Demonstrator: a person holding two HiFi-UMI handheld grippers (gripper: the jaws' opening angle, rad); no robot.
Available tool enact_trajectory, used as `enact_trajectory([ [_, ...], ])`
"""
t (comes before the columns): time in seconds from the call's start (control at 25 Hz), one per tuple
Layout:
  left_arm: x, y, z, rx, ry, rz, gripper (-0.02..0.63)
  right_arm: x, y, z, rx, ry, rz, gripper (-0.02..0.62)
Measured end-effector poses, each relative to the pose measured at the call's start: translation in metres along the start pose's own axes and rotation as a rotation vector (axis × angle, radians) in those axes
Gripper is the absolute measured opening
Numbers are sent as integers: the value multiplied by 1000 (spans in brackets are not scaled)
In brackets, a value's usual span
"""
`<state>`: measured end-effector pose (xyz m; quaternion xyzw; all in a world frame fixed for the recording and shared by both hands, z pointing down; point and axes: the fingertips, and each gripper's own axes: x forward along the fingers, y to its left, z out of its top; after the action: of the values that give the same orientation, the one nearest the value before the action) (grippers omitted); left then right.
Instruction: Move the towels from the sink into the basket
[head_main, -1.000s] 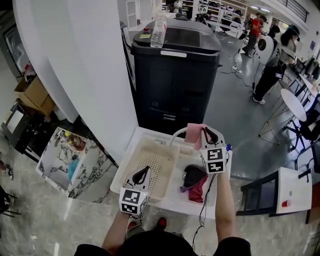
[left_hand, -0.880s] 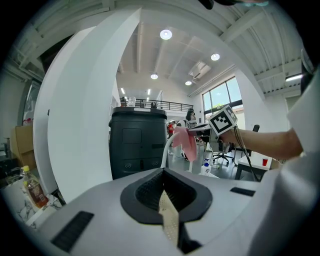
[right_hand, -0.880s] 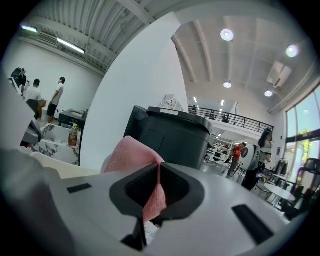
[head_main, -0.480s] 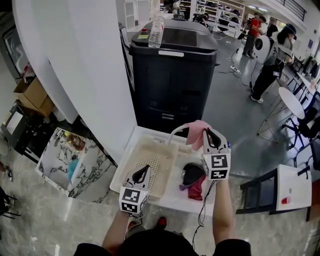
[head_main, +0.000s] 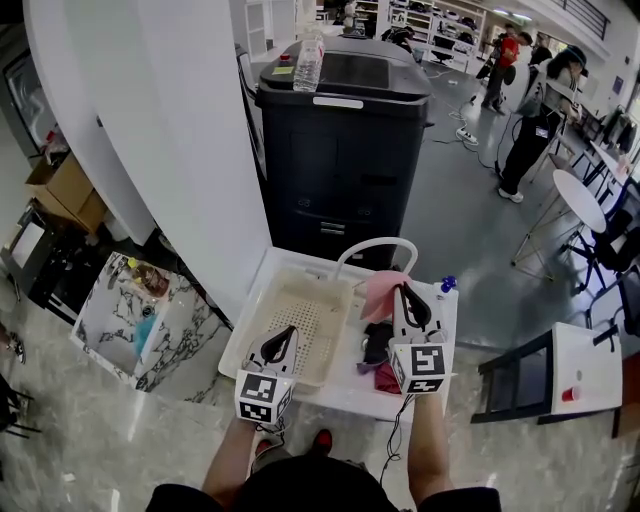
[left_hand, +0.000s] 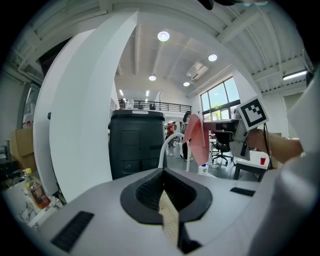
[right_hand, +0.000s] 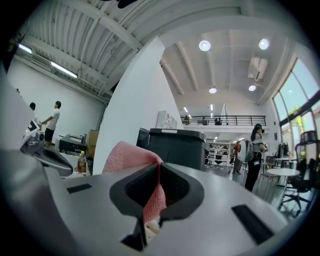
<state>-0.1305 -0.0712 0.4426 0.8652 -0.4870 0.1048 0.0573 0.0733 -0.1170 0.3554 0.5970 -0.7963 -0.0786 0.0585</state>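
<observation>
Room's a big open office: polished grey floor (head_main: 460, 240), a curved white wall (head_main: 170, 130) on my left, and a big black office machine (head_main: 350, 150) straight ahead with a clear plastic bottle (head_main: 308, 62) on top. Right in front of me is the white sink (head_main: 335, 388) with its white arched tap (head_main: 375, 243). The beige perforated plastic basket (head_main: 310, 300) sits in its left half.

My left tongs (head_main: 283, 338) are clamped on the basket's near rim. My right tongs (head_main: 404, 292) have just been tightening and are pinching the pink cloth towel (head_main: 378, 295). It's up in the air over the sink, just right of the basket. It hangs with its long axis up-and-down, free end pointing down. A dark towel (head_main: 378, 342) and a maroon towel (head_main: 388, 378) lie in the sink's right half.
</observation>
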Motion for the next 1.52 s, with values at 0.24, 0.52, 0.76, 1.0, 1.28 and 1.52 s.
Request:
enact_trajectory([
  [0.24, -8, 5, 0, 1, -5, 12, 3, -20, 33, -20, 62, 33, 48, 41],
  [0.52, -22, 8, -2, 1, -6, 36, 3, -36, 64, -40, 120, 70, 109, 41],
  [0.76, -35, 14, -7, -5, -8, 70, 3, -34, 94, -39, 117, 62, 176, 41],
  [1.0, -50, 28, -12, -20, -4, 122, 3, -22, 125, -44, 118, 68, 247, 41],
  [1.28, -63, 51, -21, -36, 16, 172, 3, -2, 166, -54, 122, 101, 333, 41],
  [1.52, -67, 66, -41, -69, 49, 189, 3, 7, 193, -83, 122, 174, 382, 41],
])
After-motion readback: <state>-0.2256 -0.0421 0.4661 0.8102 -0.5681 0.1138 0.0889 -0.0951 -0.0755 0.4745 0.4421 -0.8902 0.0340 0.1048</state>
